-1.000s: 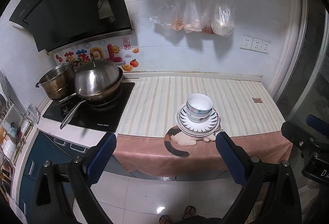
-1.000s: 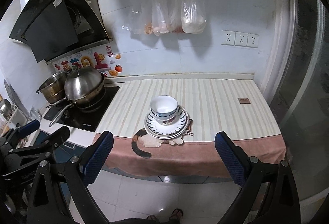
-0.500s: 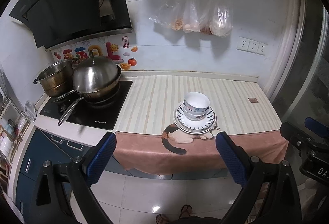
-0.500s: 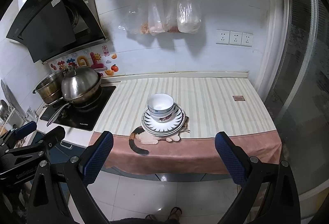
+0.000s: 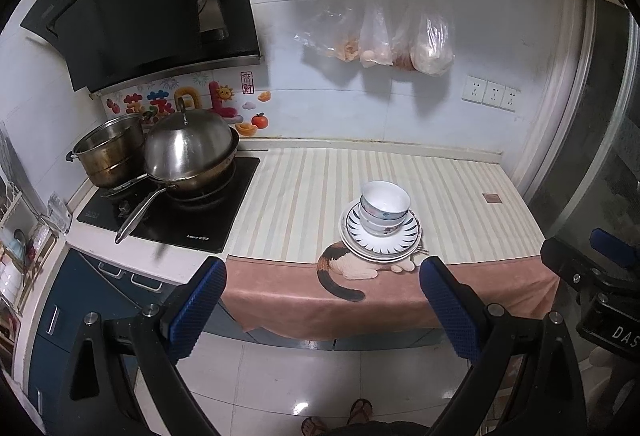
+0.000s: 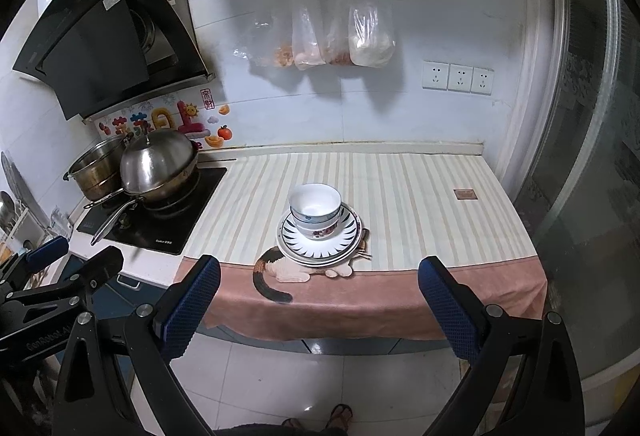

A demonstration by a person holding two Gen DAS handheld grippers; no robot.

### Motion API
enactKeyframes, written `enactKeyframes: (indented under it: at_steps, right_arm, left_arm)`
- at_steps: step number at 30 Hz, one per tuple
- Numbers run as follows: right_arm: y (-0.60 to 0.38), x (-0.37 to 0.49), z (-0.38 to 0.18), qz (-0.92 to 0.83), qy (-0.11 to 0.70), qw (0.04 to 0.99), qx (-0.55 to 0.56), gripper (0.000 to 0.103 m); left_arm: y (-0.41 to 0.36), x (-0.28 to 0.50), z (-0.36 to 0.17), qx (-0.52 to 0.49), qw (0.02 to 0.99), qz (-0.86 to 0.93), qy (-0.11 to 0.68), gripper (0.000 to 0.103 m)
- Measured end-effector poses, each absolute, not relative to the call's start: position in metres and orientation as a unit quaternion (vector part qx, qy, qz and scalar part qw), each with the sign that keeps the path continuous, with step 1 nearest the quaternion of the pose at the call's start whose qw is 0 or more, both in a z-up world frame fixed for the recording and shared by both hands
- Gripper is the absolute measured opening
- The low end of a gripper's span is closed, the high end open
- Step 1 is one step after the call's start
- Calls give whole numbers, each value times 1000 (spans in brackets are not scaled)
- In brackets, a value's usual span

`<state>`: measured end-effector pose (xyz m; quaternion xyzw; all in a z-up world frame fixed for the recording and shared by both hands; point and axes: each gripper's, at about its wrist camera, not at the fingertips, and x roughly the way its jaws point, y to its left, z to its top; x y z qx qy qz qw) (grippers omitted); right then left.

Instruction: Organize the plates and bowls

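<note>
1. Ahead of both pairs of jaws, the striped counter cloth [image 6: 400, 195] hides the worktop; its pink hem drapes over the cabinet fronts.
2. Beyond the left gripper's [image 5: 322, 306] left finger, a lidded wok [image 5: 188, 155] conceals its contents; the steel pot [image 5: 110, 155] behind it is partly blocked.
3. Between the right gripper's [image 6: 318, 306] spread, empty jaws and further ahead, stacked plates [image 6: 320, 240] carry nested bowls [image 6: 315, 209]; the top bowl looks empty. How many are stacked is unclear.
4. The left jaws are also spread wide, empty.
</note>
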<state>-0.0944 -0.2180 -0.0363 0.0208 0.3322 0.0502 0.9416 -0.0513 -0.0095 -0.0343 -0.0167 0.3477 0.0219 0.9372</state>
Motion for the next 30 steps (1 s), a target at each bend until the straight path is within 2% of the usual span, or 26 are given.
enactKeyframes:
  at_steps: [30]
  right_arm:
    - [-222,-87,-31,46,328,943,25,101]
  left_arm:
    - [-16,-53,-28,-25,938,20,346,99]
